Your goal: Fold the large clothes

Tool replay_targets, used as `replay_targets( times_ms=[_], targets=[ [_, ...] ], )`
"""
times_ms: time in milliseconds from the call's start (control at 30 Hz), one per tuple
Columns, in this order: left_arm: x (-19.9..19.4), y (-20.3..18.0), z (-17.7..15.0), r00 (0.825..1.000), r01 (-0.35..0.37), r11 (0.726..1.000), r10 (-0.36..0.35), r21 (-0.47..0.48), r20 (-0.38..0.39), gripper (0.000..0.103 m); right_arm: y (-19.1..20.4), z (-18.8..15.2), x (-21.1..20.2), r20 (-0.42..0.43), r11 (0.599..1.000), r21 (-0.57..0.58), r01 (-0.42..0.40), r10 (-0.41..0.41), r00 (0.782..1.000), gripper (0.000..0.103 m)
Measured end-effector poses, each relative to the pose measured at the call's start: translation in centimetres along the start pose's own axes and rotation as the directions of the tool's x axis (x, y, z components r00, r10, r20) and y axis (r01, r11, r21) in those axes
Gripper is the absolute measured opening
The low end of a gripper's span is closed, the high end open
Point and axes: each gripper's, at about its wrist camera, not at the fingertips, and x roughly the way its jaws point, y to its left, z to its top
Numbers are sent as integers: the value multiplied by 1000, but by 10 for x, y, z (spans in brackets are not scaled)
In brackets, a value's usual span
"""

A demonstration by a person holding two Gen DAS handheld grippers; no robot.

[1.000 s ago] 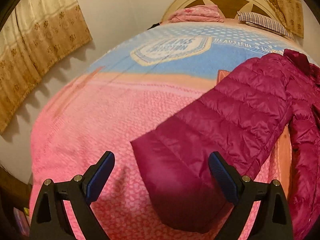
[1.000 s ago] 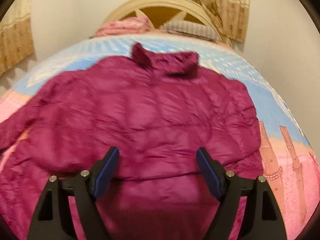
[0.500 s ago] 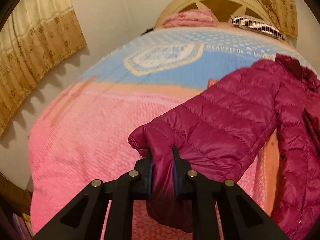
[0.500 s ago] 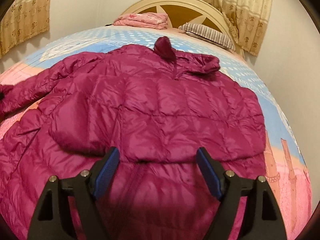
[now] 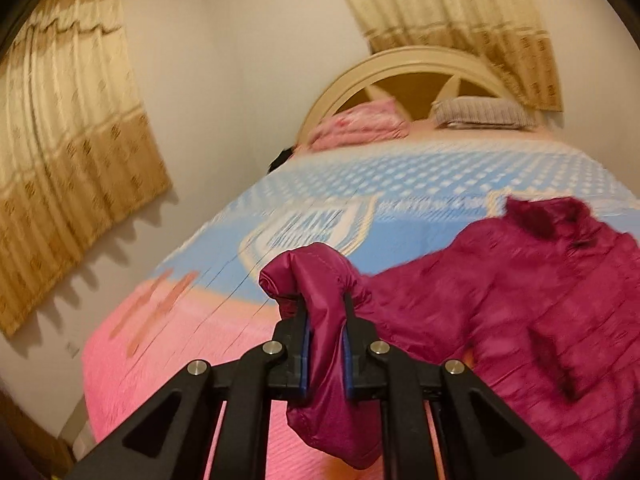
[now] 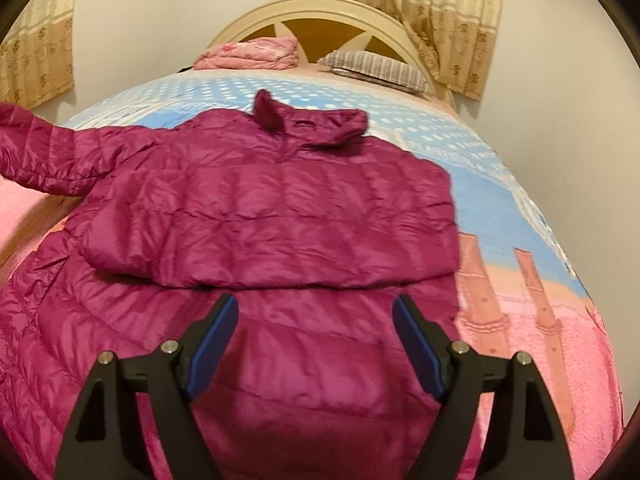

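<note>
The left gripper (image 5: pixel 324 344) is clamped tight on the cuff end of the sleeve (image 5: pixel 320 280), magenta fabric bunched between its blue pads (image 5: pixel 305 356) and spilling out above and below them, the sleeve lifted clear of the bedspread (image 5: pixel 168 344). In the right wrist view that same sleeve (image 6: pixel 44 156) runs out from the jacket's shoulder toward the frame's left edge, raised off the bed. The right gripper (image 6: pixel 316 344) hangs over the lower half of the jacket (image 6: pixel 280 216) with its jaws spread wide, holding nothing; whether the tips touch the fabric cannot be told. The magenta quilted jacket lies front-up across the pink-and-blue bedspread, its other sleeve already folded across the chest, its collar (image 6: pixel 308 120) pointing toward the headboard (image 6: pixel 320 12). Beyond the collar, right against the headboard, sit a folded pink blanket (image 6: pixel 252 54) and beside it a striped pillow (image 6: pixel 376 70). Gold curtains (image 6: pixel 432 20) hang behind the headboard, and another gold curtain (image 5: pixel 64 168) hangs on the side wall.
</note>
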Motion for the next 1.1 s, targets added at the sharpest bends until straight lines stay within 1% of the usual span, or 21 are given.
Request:
replay_targets(
  times_ms=[167,433,633,733,867,900,967,1000,1033,1067,1100],
  targets=[
    [-10,-50,18,998,40,997,-43,69,44,11,-25,-5,-10,13,998,60,9,-10,1000,82],
    [-23,-125,33,987,134,978,-146,157,62,11,-49,-18,-9,6,993,120,11,-12,1000,82],
    [-27,-189,32,975,204,953,-219,222,45,11,-53,-25,-4,-4,989,146,4,-4,1000,82],
    [-28,-215,26,967,236,941,-251,241,32,11,-53,-28,-3,-5,989,150,2,-1,1000,82],
    [-25,-240,17,957,279,926,-289,256,2,12,-58,-34,3,-21,985,174,-6,10,1000,82],
    [-23,-245,14,954,291,923,-298,254,-9,15,-60,-34,4,-26,984,180,-8,13,1000,82],
    [-18,-253,9,947,317,915,-318,251,-36,16,-63,-36,7,-38,980,197,-14,22,999,82],
    [-14,-258,6,945,325,911,-322,254,-54,21,-63,-37,9,-43,979,202,-16,25,999,82],
    [-10,-262,3,945,328,909,-320,257,-72,31,-63,-37,10,-48,979,204,-16,26,999,82],
    [-8,-266,0,944,328,908,-319,261,-79,38,-63,-38,11,-51,979,204,-16,27,998,82],
    [-6,-269,-2,948,317,909,-308,270,-76,52,-62,-38,12,-55,979,204,-16,28,998,82]
  ],
)
